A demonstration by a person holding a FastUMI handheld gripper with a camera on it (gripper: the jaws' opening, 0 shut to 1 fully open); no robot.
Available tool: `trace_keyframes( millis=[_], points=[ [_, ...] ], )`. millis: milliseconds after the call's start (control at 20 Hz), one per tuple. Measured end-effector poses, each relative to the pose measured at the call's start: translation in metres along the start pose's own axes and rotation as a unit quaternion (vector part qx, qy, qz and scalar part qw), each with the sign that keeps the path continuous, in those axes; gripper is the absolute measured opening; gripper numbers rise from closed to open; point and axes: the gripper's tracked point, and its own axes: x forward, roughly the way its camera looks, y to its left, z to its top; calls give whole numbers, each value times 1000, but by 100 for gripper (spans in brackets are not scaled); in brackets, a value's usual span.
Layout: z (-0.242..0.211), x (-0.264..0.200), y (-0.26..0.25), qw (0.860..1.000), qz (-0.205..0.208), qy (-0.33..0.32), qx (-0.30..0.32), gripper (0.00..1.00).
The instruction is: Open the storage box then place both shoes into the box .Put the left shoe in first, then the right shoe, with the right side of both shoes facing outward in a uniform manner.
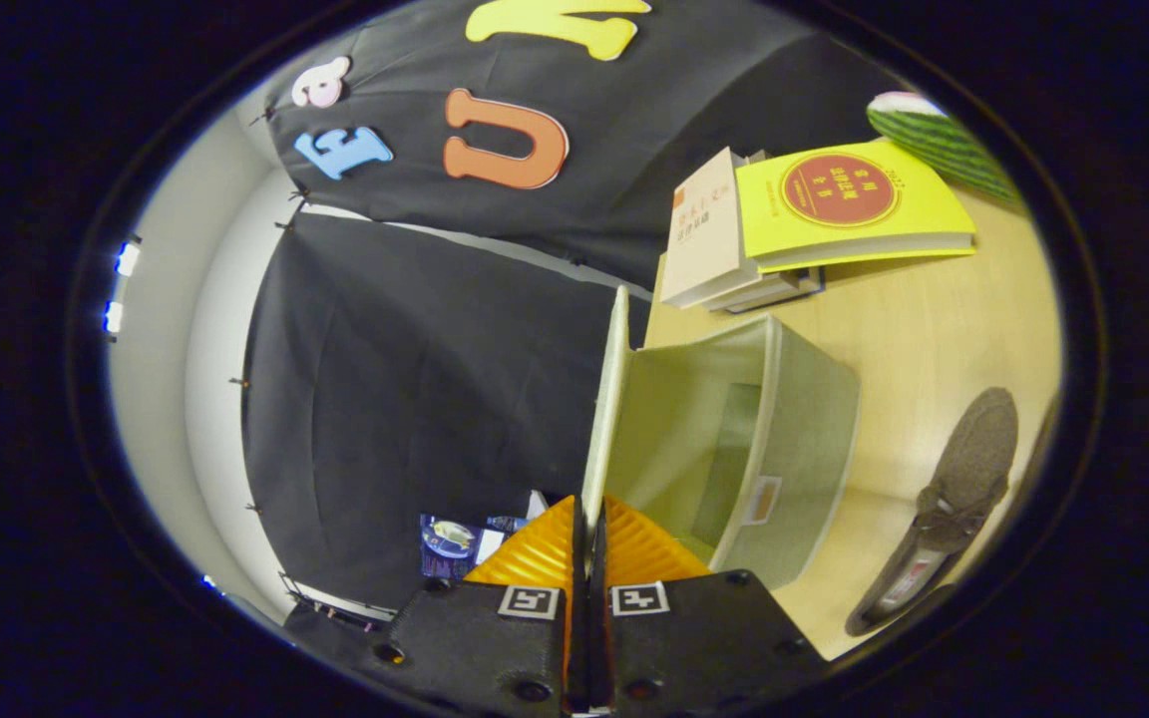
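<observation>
Pinching the storage box's lid (606, 399) between nearly closed gripper (589, 529) fingers; open storage box (794, 449) just ahead, shoe (963, 479) beyond it, books (834, 209) farther off.

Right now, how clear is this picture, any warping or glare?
Gripper view: strong fisheye bending, scene tilted; storage box sharp, its lid pinched in the claw; shoe stretched beside the box; mild sheen on the yellow book.

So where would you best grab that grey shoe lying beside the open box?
On the shoe, probably the rim of its opening, from above, one of the jaws inside. It lies sole-down with the opening upward, and the thin wall there suits a pinch. For now the gripper is shut on the lid of the box.
</observation>
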Motion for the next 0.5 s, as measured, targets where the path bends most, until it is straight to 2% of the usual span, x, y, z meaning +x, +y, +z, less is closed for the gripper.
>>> trace_keyframes(
  millis=[300, 500],
  points=[
    [-6, 34, 58, 999, -39, -29, 5, 6],
    [-18, 69, 93, 996, -78, -37, -23, 6]
  ],
)
